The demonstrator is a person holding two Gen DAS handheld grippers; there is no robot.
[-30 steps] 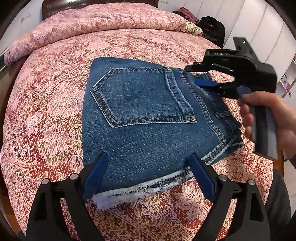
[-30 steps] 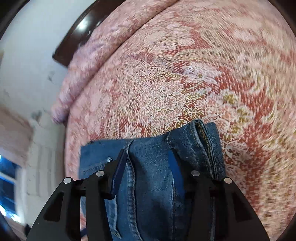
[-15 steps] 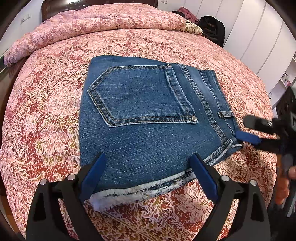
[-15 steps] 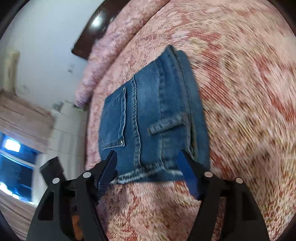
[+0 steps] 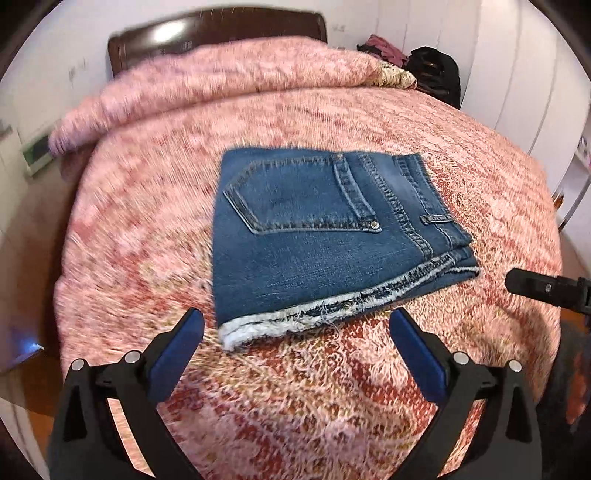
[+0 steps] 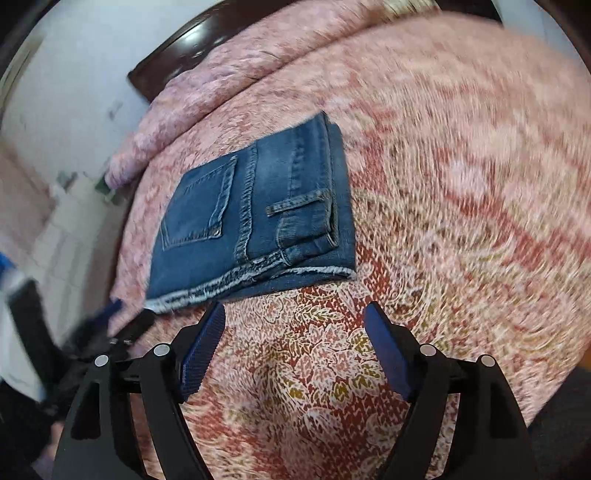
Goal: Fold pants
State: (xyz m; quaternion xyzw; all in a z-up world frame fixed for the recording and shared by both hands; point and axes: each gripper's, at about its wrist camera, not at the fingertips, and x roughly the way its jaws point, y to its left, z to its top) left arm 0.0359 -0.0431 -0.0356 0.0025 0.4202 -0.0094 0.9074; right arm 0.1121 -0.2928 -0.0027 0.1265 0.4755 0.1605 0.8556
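Note:
The blue jeans (image 5: pixel 325 236) lie folded into a compact rectangle on the pink patterned bedspread (image 5: pixel 295 387), back pocket up, frayed edge toward me. They also show in the right wrist view (image 6: pixel 258 221). My left gripper (image 5: pixel 295 347) is open and empty, hovering just short of the frayed edge. My right gripper (image 6: pixel 295 339) is open and empty, a little back from the jeans' near corner. Part of the right gripper (image 5: pixel 546 288) shows at the right edge of the left wrist view.
A dark wooden headboard (image 5: pixel 218 33) and a rolled pink blanket (image 5: pixel 221 81) lie at the far end of the bed. A black bag (image 5: pixel 436 70) and clothes sit at the back right beside white wardrobe doors (image 5: pixel 517 74).
Both grippers have pulled back from the jeans toward me. The right gripper let go of the waistband edge and moved off to the right. The jeans stay folded.

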